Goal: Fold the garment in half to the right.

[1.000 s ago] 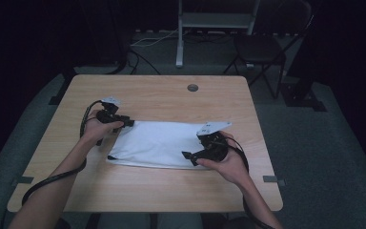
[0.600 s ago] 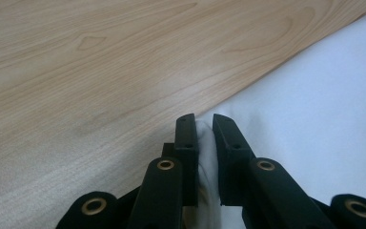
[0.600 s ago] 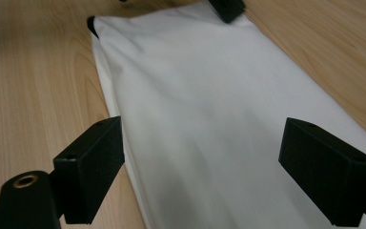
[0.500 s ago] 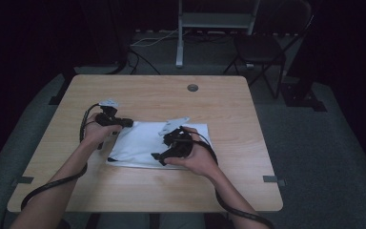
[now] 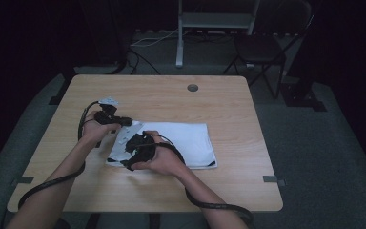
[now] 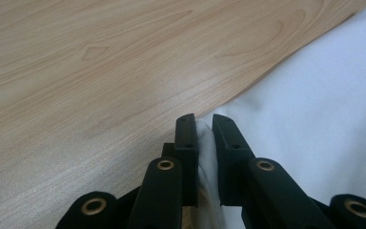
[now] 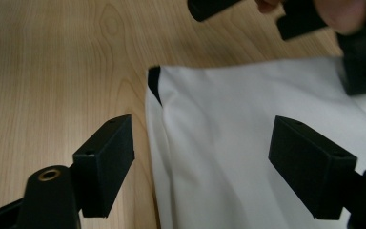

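One tabletop [image 5: 228,105] stood in the high view, and the counts run from it. One white cloth [image 5: 190,143] lay on it, folded. Two tools were over it: the left tool [image 5: 124,121] at the cloth's left edge and the right tool [image 5: 128,160] at its near left corner. Two hands held them, one each. One round hole [image 5: 192,88] sat near the tabletop's far edge. Beyond that edge stood one chair [image 5: 267,47] and one metal stand [image 5: 214,21].
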Motion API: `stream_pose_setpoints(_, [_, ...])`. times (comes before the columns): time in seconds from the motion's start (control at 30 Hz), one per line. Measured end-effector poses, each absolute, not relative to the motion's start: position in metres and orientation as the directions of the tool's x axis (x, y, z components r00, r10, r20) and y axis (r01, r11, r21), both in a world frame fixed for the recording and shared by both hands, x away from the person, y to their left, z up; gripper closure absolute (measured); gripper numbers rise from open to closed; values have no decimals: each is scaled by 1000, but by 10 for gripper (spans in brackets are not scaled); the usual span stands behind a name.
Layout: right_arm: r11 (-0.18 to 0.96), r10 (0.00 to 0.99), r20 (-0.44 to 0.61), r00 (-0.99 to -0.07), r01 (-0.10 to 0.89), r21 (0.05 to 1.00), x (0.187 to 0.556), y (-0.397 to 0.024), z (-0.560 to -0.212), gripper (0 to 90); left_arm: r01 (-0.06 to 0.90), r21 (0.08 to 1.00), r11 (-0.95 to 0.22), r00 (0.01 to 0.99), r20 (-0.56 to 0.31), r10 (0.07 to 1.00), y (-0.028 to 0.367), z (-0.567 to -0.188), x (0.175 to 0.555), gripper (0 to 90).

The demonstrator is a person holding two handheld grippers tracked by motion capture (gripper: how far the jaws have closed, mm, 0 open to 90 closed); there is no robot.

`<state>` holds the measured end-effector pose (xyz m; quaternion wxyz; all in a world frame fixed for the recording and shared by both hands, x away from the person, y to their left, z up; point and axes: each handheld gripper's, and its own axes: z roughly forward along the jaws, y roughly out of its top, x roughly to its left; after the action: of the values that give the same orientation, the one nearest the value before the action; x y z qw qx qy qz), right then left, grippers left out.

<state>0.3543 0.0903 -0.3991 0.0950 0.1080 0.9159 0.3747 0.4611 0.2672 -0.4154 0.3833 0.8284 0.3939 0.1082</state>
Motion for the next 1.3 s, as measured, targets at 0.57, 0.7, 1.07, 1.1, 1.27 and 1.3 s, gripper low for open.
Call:
stream_pose_setpoints(0.57, [742,228,-110,-967,100,663,353,145,-421,532,566,720,-402,673,-122,730,270,-413,460,814])
stream_pose_setpoints(0.7, [753,227,-117,-967,98,651,353,149,-424,552,565,719,-404,676,-123,726,269,-411,459,814])
stream_pose_setpoints(1.07, [706,263,-28,-964,173,687,356,145,-430,651,566,718,-406,678,-125,725,271,-414,458,814])
stream_pose_setpoints(1.1, [701,272,-19,-962,184,689,356,144,-430,670,568,717,-404,677,-128,725,271,-414,458,813])
stream_pose_setpoints(1.27, [681,299,2,-954,215,700,358,141,-431,796,569,713,-410,679,-126,723,271,-411,457,814])
stream_pose_setpoints(1.3, [681,303,3,-953,219,699,358,142,-431,803,568,714,-410,679,-126,723,271,-411,457,814])
